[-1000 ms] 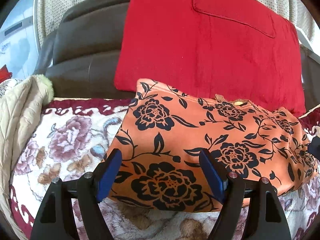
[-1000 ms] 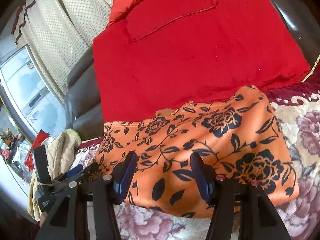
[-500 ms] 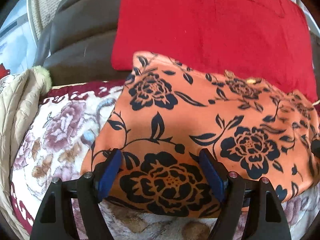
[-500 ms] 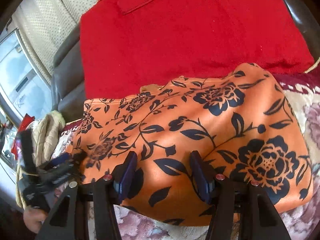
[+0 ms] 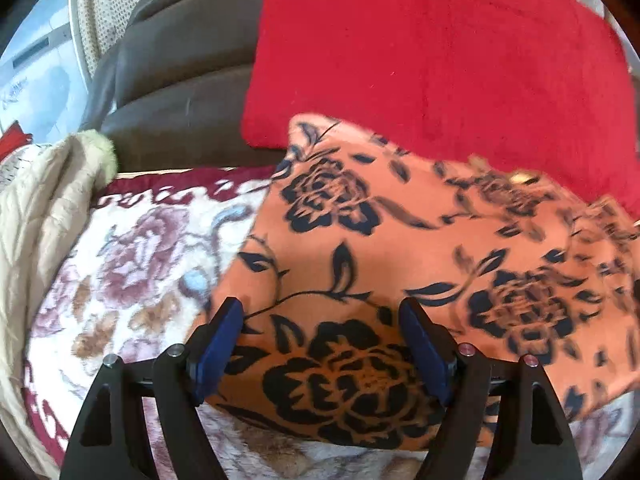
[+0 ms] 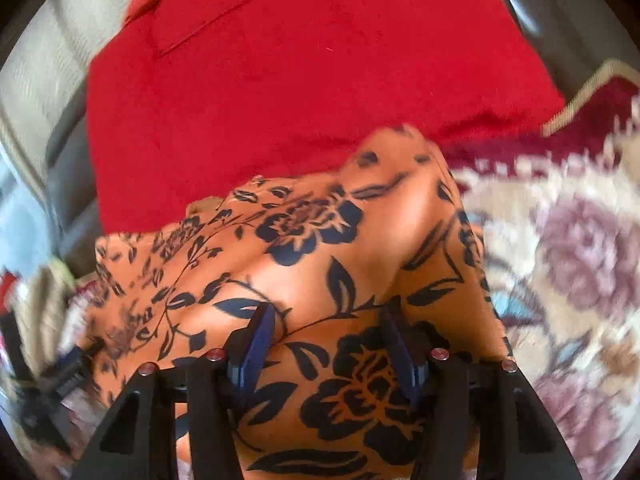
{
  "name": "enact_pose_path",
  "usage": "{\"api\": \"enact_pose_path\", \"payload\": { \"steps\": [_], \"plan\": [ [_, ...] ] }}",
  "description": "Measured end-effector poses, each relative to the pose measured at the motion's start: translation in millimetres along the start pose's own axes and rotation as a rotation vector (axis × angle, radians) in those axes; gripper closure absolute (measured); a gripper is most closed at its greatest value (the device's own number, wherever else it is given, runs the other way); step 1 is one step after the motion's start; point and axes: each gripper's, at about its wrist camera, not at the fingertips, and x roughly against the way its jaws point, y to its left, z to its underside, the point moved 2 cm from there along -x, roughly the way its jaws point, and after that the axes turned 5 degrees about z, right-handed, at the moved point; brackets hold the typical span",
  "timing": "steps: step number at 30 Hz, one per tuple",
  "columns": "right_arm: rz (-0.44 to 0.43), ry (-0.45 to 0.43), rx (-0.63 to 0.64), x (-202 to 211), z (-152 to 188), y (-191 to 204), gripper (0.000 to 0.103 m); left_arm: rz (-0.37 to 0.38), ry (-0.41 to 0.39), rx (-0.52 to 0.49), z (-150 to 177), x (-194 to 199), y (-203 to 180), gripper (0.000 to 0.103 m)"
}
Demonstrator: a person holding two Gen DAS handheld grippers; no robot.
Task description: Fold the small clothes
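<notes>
Beige quilted jacket (image 5: 44, 216) far left, on floral blanket (image 5: 132, 264). Left gripper (image 5: 320, 344) fingers spread, over near edge of orange floral garment (image 5: 400, 240); contact unclear. Garment lies on blanket against red cushion (image 5: 440, 60). Right gripper (image 6: 326, 344) also spread over blurred, bunched cloth; only right view shows blanket's right side

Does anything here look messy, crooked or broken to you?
Nothing looks damaged or spilled. The orange flowered garment lies a bit rumpled, its far edge riding up against the red cushion. A beige quilted jacket sits heaped at the left.
</notes>
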Motion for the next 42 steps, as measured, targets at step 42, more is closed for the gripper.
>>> {"api": "enact_pose_path", "payload": {
  "steps": [42],
  "plan": [
    [0.258,-0.169,0.280,30.9,1.1,49.3,0.044,0.048,-0.088,-0.001,-3.1,18.4,-14.8,0.023]
  ]
}}
